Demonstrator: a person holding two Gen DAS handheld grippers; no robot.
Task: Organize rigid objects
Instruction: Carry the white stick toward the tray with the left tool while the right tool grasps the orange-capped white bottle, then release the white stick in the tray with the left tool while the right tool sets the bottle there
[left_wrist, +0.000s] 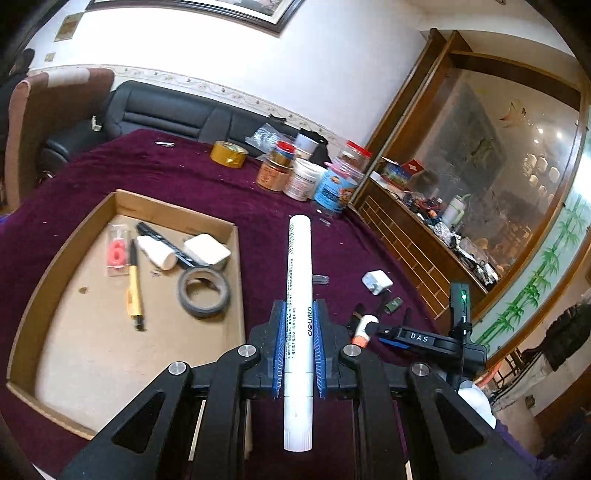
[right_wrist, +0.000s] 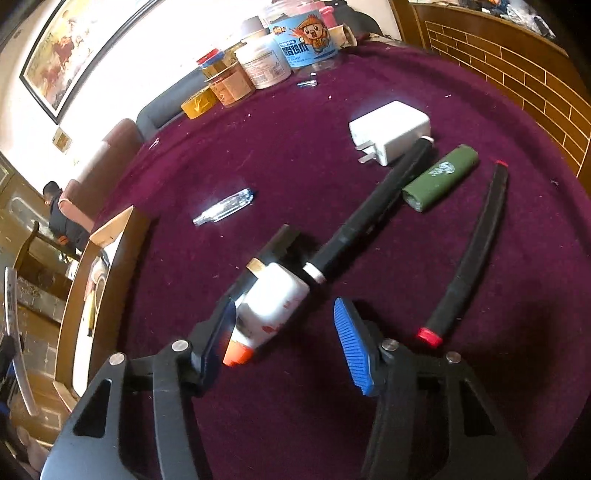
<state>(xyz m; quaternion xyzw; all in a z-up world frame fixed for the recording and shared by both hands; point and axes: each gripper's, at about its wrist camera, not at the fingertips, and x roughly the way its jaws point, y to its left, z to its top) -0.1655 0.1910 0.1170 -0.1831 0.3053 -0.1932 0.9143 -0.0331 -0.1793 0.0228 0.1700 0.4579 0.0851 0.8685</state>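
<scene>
My left gripper (left_wrist: 299, 347) is shut on a long white deli marker (left_wrist: 300, 280) and holds it above the purple tablecloth, just right of the cardboard box (left_wrist: 74, 354). The box holds a yellow pen (left_wrist: 135, 291), a grey tape roll (left_wrist: 204, 291), a white bottle (left_wrist: 157, 252) and a white charger (left_wrist: 207, 249). My right gripper (right_wrist: 291, 339) is open over a small white glue bottle with an orange cap (right_wrist: 269, 310), which lies between its jaws on the cloth. The right gripper also shows in the left wrist view (left_wrist: 373, 334).
On the cloth lie a white plug adapter (right_wrist: 391, 131), a green lighter (right_wrist: 439, 177), a black marker (right_wrist: 373, 210), a black pen with red ends (right_wrist: 472, 251) and a clear pen cap (right_wrist: 225, 208). Jars (left_wrist: 306, 177) and yellow tape (left_wrist: 228, 153) stand at the back. A wooden cabinet (left_wrist: 413, 236) is on the right.
</scene>
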